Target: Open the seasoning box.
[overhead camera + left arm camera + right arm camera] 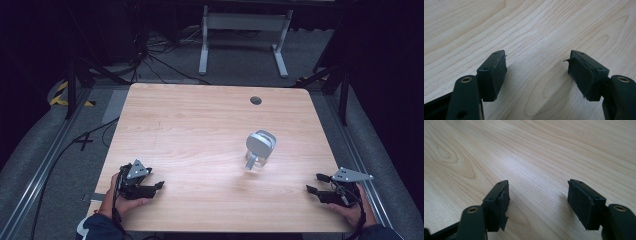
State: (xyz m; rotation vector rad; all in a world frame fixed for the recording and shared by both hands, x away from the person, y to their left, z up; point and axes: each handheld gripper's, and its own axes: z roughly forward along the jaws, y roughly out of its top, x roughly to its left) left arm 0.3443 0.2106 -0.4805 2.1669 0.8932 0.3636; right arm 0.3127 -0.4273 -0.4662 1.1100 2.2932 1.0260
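A clear glass jar with a grey lid point(260, 149) lies tipped on the wooden table point(200, 125), right of centre, lid facing the near side. My left gripper point(155, 178) rests at the near left edge, held by a hand, jaws pointing right. In the left gripper view this gripper point(537, 53) stands open over bare wood, its black pads point(499, 72) worn at the edges. My right gripper point(313, 182) sits at the near right edge, jaws pointing left. The right gripper view has it point(538, 182) open too, with nothing between the pads point(580, 200). Both are well short of the jar.
A round cable hole point(256, 100) sits near the table's far edge. Beyond the table stand a white desk frame point(243, 37) and loose cables on the grey floor point(160, 60). Metal rails run along both sides of the table.
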